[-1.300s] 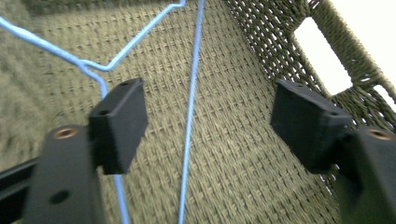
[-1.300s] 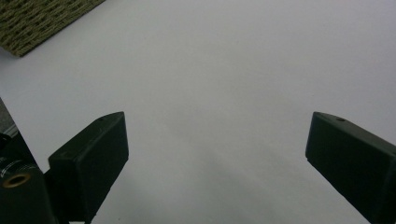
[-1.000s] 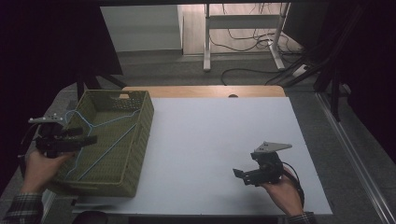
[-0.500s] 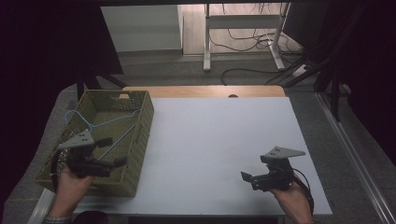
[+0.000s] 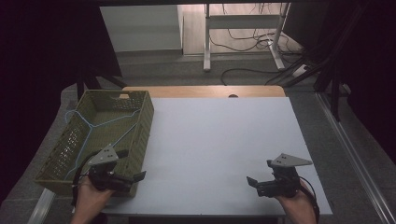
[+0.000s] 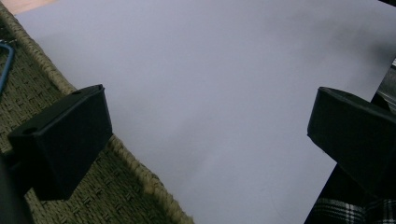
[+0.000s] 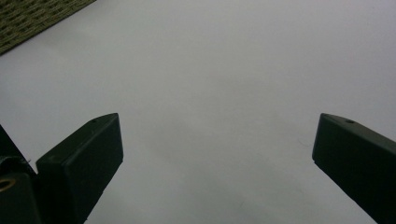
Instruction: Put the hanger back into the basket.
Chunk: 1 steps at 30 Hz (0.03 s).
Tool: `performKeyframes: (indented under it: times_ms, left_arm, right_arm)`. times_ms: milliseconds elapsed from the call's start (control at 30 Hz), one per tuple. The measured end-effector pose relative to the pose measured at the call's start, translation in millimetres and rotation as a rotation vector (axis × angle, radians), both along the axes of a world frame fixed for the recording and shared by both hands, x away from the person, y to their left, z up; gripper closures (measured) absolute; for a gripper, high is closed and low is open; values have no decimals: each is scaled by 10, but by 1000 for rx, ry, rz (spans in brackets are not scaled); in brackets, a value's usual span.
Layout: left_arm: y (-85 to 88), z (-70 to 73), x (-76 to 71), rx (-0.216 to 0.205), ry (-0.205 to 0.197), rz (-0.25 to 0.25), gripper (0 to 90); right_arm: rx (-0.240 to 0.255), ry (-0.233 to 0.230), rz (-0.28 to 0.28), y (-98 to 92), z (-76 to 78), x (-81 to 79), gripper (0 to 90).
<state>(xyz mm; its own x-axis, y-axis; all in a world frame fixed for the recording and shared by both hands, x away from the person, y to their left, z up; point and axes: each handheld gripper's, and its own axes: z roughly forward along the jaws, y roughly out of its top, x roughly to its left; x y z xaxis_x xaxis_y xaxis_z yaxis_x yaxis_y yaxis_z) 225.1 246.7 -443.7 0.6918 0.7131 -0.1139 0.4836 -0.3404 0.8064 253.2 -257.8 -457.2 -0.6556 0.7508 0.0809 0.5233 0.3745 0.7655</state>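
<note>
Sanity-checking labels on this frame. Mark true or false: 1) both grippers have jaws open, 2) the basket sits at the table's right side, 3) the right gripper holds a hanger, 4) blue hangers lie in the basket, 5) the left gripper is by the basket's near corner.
1) True: the left gripper and the right gripper both have jaws spread, nothing between.
2) False: the woven basket is at the left side of the table.
3) False: its jaws are empty, over bare table.
4) True: blue hangers lie inside.
5) True.
</note>
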Motion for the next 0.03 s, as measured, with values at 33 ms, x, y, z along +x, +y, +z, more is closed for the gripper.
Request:
performKeyframes:
  times_ms: [33]
  left_arm:
    - [3,2,2,-1,0,2,0]
  right_arm:
    - [-4,-3,2,1,-2,0,15]
